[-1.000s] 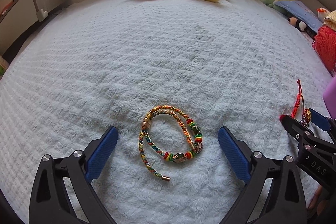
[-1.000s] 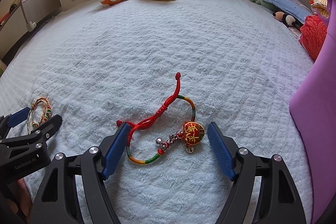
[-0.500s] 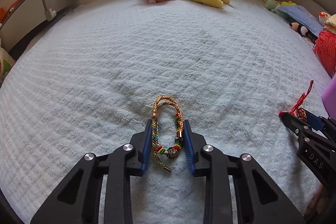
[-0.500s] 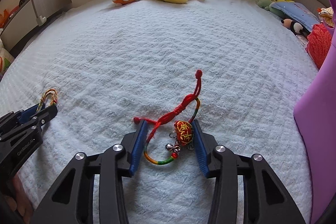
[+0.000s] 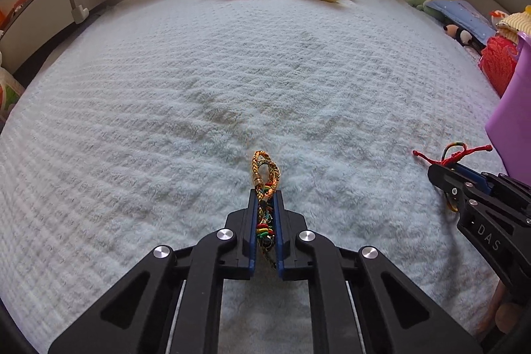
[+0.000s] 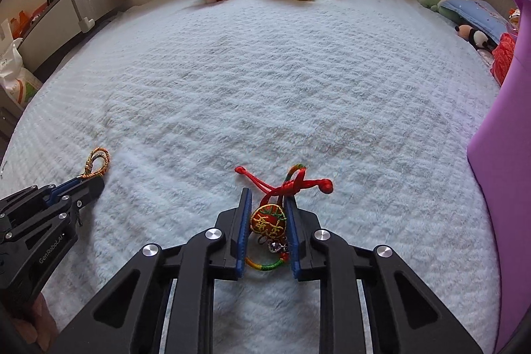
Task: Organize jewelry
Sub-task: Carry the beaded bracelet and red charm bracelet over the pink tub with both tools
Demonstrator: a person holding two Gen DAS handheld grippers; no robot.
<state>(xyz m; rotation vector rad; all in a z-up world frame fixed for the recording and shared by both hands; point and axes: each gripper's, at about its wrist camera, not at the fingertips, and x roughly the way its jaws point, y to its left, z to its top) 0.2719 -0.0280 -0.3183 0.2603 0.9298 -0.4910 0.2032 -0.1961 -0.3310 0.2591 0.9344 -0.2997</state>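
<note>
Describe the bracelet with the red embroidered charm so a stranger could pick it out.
On the white fleecy bed cover, look near the purple container. The red cord bracelet sits between the right gripper fingers; unlike the braided gold bracelet, it carries small bells.

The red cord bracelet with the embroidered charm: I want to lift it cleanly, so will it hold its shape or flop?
Likely floppy: the red cord bracelet is thin knotted cord, already bunched as the right gripper's jaws close around it. Its loose ends and bells would probably dangle. The embroidered charm looks padded, so probably light and not fragile.

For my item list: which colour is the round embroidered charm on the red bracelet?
Red charm with yellow and green embroidery; the right wrist view shows it best.
</note>
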